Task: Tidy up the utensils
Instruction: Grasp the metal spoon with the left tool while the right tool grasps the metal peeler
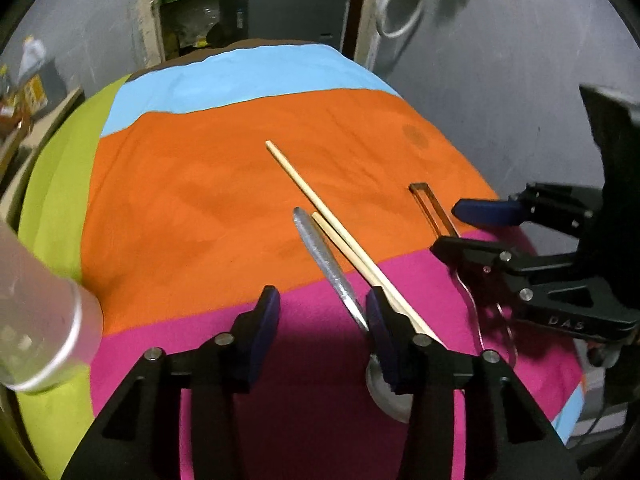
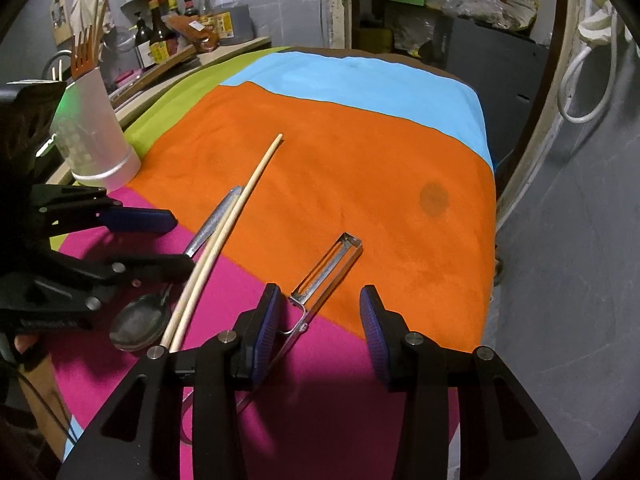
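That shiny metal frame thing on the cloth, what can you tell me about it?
It looks like a metal peeler: a slim rectangular steel frame holding a slotted blade, with a thin wire handle running back toward the camera. It lies flat on the striped cloth, head on the orange band, handle on the pink. The right tongs hover around its handle, apparently not gripping.

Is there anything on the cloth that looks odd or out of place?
Yes. A dark round stain marks the orange part of the cloth. The chopsticks, spoon and peeler lie loose, not in the holder.
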Demonstrator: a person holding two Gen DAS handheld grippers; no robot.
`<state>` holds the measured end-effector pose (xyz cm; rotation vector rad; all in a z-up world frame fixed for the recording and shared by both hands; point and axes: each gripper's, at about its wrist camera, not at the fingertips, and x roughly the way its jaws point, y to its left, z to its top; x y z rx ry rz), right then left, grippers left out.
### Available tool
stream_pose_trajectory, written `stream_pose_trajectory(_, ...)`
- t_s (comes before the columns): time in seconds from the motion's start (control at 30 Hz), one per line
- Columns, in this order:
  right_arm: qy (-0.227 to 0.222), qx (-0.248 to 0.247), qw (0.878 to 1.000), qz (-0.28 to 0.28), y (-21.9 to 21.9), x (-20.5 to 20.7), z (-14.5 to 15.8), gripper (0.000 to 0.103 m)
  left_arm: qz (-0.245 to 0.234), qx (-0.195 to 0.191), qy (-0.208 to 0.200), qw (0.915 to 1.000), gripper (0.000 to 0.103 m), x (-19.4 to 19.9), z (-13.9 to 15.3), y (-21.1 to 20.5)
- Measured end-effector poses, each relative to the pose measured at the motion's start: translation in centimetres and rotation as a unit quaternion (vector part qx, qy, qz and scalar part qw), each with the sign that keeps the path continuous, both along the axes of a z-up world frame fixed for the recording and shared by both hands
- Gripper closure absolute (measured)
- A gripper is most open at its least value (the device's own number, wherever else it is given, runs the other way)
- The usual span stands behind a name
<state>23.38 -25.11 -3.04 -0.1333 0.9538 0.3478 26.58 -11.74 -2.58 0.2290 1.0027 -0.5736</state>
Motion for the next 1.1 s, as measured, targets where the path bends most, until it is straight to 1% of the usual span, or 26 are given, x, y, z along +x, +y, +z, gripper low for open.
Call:
stream_pose_trajectory(0.07,0.001,0.007,1.000,-0.003,-0.1,0.0,0.0,0.065,-0.006,0.011,-0.001,0.9999,0.073,0.0,0.0,-0.5)
stream_pose_trajectory(0.13,0.001,0.014,1.000,-0.007,-0.2,0.0,-0.1,0.066,-0.011,0.022,-0.004,0.9997,0.083,0.2,-0.2,-0.6)
stream_pose_trajectory(0.2,0.002,0.020,1.000,-0.009,-0.2,0.0,-0.1,0.066,-0.010,0.030,-0.009,0.9995,0.090,0.4,-0.2,-0.4)
stream_pose_trajectory(0.23,0.003,0.023,1.000,-0.010,-0.2,0.1,-0.1,0.067,-0.010,0.027,-0.007,0.9996,0.091,0.5,-0.3,-0.2)
stream_pose_trajectory(0.33,0.004,0.026,1.000,-0.004,0.2,0.2,-0.2,0.073,-0.002,0.023,-0.004,0.9997,0.097,0.9,-0.5,0.3)
stream_pose_trajectory(0.4,0.005,0.027,1.000,0.004,0.6,0.4,-0.3,0.078,0.003,0.023,-0.006,0.9997,0.098,0.6,-0.4,0.7)
stream_pose_trajectory(0.47,0.007,0.028,1.000,0.008,0.8,0.7,-0.3,0.081,0.004,0.021,-0.003,0.9998,0.098,0.6,-0.4,1.5)
stream_pose_trajectory(0.53,0.011,0.030,0.999,0.009,1.1,1.0,-0.3,0.081,-0.005,0.021,0.002,0.9998,0.098,0.7,-0.3,1.6)
stream_pose_trajectory(0.6,0.015,0.027,0.999,0.008,1.4,1.2,-0.3,0.081,-0.008,0.022,0.015,0.9996,0.098,1.1,-0.1,1.5)
stream_pose_trajectory(0.67,0.022,0.016,1.000,0.005,1.9,1.7,-0.2,0.081,-0.015,0.033,0.027,0.9990,0.098,1.8,0.0,1.0)
stream_pose_trajectory(0.73,0.040,0.005,0.999,-0.005,2.2,2.4,-0.1,0.081,-0.019,0.046,0.031,0.9983,0.098,2.1,-0.1,0.6)
stream_pose_trajectory(0.83,0.060,-0.019,0.998,-0.016,2.9,3.0,0.0,0.081,-0.021,0.062,0.021,0.9976,0.098,2.1,-0.1,0.0)
stream_pose_trajectory(0.9,0.066,-0.029,0.997,-0.029,3.3,3.1,-0.1,0.081,-0.019,0.066,0.003,0.9976,0.098,1.5,-0.3,-0.2)
stream_pose_trajectory(1.0,0.070,-0.023,0.996,-0.053,3.2,3.2,-0.1,0.084,-0.008,0.048,-0.010,0.9988,0.099,0.4,-0.4,0.3)
stream_pose_trajectory(1.07,0.064,0.001,0.995,-0.070,2.6,2.8,-0.1,0.086,0.005,0.022,-0.021,0.9995,0.099,-0.3,-0.4,1.1)
stream_pose_trajectory(1.1,0.061,0.020,0.995,-0.075,2.2,2.6,0.0,0.088,0.009,0.011,-0.037,0.9992,0.099,-0.9,-0.3,1.6)
